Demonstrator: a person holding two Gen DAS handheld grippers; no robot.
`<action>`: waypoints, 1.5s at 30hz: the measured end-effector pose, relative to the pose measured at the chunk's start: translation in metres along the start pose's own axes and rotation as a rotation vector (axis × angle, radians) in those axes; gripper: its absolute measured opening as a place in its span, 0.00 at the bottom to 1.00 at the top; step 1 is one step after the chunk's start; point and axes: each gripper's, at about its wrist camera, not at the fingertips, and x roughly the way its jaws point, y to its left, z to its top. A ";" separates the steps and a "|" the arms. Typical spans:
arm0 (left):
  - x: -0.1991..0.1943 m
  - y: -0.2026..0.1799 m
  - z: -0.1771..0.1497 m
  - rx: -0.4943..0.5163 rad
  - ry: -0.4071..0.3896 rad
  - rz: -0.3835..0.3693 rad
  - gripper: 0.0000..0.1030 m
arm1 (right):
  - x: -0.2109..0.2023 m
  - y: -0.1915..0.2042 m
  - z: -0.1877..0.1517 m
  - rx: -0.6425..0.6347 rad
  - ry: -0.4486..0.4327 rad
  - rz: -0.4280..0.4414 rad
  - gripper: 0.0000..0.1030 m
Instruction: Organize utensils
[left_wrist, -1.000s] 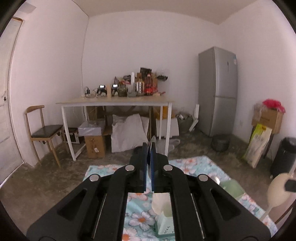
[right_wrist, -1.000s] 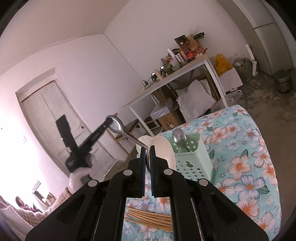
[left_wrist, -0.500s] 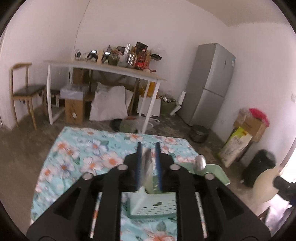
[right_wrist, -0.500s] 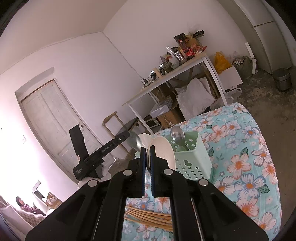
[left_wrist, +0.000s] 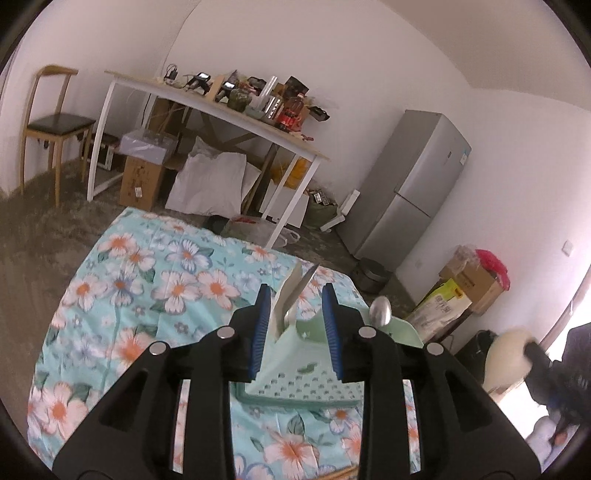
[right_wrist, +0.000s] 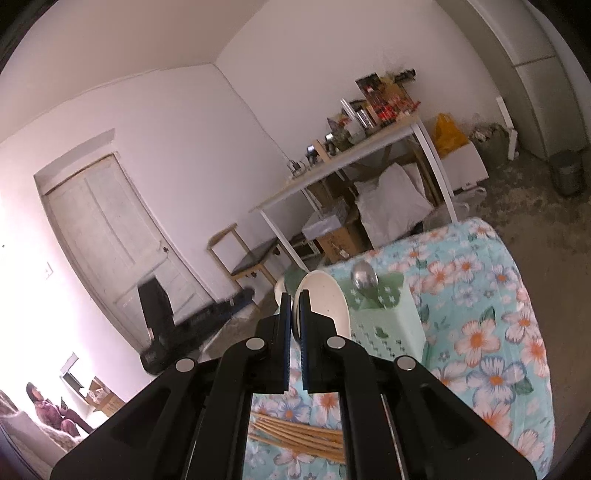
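Currently the left gripper (left_wrist: 295, 317) hangs over the near edge of the pale green utensil holder (left_wrist: 306, 376), and its jaws are opening: the blue pads (left_wrist: 260, 325) stand apart with a gap on each side of what sits between them. In that gap a metal utensil handle (left_wrist: 301, 291) rises tilted from the holder's left compartment, beside a pale upright piece; neither pad touches it. A spoon (left_wrist: 380, 312) stands bowl-up in the right compartment, just right of the gripper. The holder rests on a table covered by a floral cloth (left_wrist: 147, 280). In the right wrist view the right gripper (right_wrist: 294, 317) has its jaws together, clamped on the rim of a cream plate (right_wrist: 328, 306) that stands on edge just left of the same holder (right_wrist: 384, 321), and touches it or nearly so; which cannot be told. The spoon (right_wrist: 364, 277) shows there too, bowl up at the holder's far side. A bundle of wooden chopsticks (right_wrist: 299, 435) lies flat on the cloth near the camera, below the right gripper's fingers. Far behind stand a white-legged table (left_wrist: 207, 107) crowded with clutter, a wooden chair (left_wrist: 48, 122) at the left wall and a grey fridge (left_wrist: 413, 184) to the right.
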 end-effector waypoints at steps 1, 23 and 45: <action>-0.004 0.002 -0.004 -0.008 0.004 -0.002 0.28 | -0.002 0.000 0.008 0.000 -0.014 0.027 0.04; -0.076 0.025 -0.105 0.028 0.141 0.112 0.45 | 0.104 -0.063 0.064 0.090 -0.045 0.289 0.04; -0.073 0.025 -0.105 0.004 0.143 0.104 0.46 | 0.084 -0.071 0.001 -0.013 0.062 -0.032 0.20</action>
